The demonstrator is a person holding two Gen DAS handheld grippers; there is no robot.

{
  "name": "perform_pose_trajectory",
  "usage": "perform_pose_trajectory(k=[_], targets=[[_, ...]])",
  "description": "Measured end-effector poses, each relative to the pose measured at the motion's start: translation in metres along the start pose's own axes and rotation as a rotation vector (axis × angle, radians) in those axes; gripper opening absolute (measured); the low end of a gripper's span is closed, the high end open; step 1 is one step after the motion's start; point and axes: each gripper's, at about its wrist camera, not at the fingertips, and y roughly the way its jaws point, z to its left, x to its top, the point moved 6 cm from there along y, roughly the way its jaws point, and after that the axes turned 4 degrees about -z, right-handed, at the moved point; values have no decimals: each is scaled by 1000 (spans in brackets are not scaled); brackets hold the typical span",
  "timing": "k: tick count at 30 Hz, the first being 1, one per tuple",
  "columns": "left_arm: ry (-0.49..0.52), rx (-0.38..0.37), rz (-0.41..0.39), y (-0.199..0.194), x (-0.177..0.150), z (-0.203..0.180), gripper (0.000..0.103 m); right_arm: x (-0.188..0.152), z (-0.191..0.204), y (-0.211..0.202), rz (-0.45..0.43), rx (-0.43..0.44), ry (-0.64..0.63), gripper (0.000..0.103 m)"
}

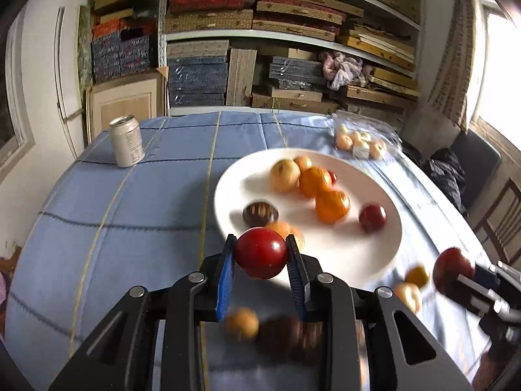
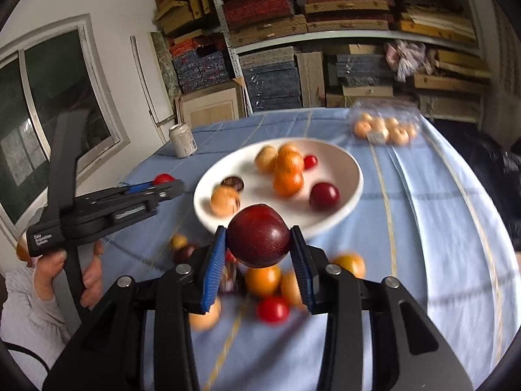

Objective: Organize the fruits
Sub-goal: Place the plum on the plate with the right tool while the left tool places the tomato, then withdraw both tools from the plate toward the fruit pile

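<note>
A white plate [image 1: 374, 260] [image 2: 345, 169] on the blue tablecloth holds several orange, yellow, dark red and brown fruits. My left gripper [image 1: 261, 254] is shut on a red round fruit [image 1: 260, 252] just above the plate's near left rim; it also shows in the right wrist view [image 2: 156, 187] at the left. My right gripper [image 2: 259, 239] is shut on a dark red plum [image 2: 259, 234] above the plate's near edge; it shows at the right of the left wrist view [image 1: 454, 268]. Several loose fruits [image 2: 263, 280] [image 1: 242, 322] lie on the cloth below both grippers.
A silver can [image 1: 127, 140] [image 2: 183, 140] stands at the far left of the table. A clear plastic pack of small yellow fruits [image 1: 361, 143] [image 2: 384, 128] lies at the far right. Shelves stacked with boxes stand behind the table. A window is at the left.
</note>
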Motion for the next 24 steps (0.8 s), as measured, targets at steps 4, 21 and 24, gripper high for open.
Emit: perform_pose_trajectory(k=[4, 21, 24], targets=[[7, 25, 33, 37, 24, 2, 30, 10, 6, 37, 22, -4, -28, 39], [14, 99, 99, 112, 39, 13, 59, 20, -18, 77, -6, -35, -30, 61], [32, 100, 89, 94, 38, 13, 59, 28, -19, 62, -63, -22, -19, 68]])
